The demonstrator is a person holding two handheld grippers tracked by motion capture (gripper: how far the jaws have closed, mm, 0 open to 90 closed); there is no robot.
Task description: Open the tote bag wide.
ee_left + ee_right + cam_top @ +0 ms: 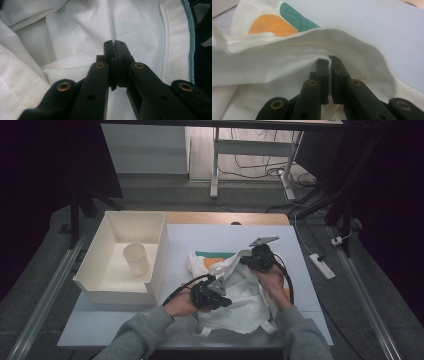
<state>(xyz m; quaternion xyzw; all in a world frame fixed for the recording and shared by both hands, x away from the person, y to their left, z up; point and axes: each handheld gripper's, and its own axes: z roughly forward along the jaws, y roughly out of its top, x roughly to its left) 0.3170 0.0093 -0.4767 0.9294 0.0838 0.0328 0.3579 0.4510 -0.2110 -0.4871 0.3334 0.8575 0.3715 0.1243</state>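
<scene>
A white cloth bag with an orange and green print lies crumpled on the table in front of me. My left gripper rests on the bag's near left part. In the left gripper view its jaws are shut, and creases of the white cloth run into my left gripper's tips. My right gripper is at the bag's far side. Its jaws are shut on the bag's hemmed rim, which is lifted and drapes over the tips. The orange and green print shows beyond.
A white open bin stands at the table's left with a pale cup lying inside. The pale blue table top stretches behind the bag. A power strip lies on the floor at the right.
</scene>
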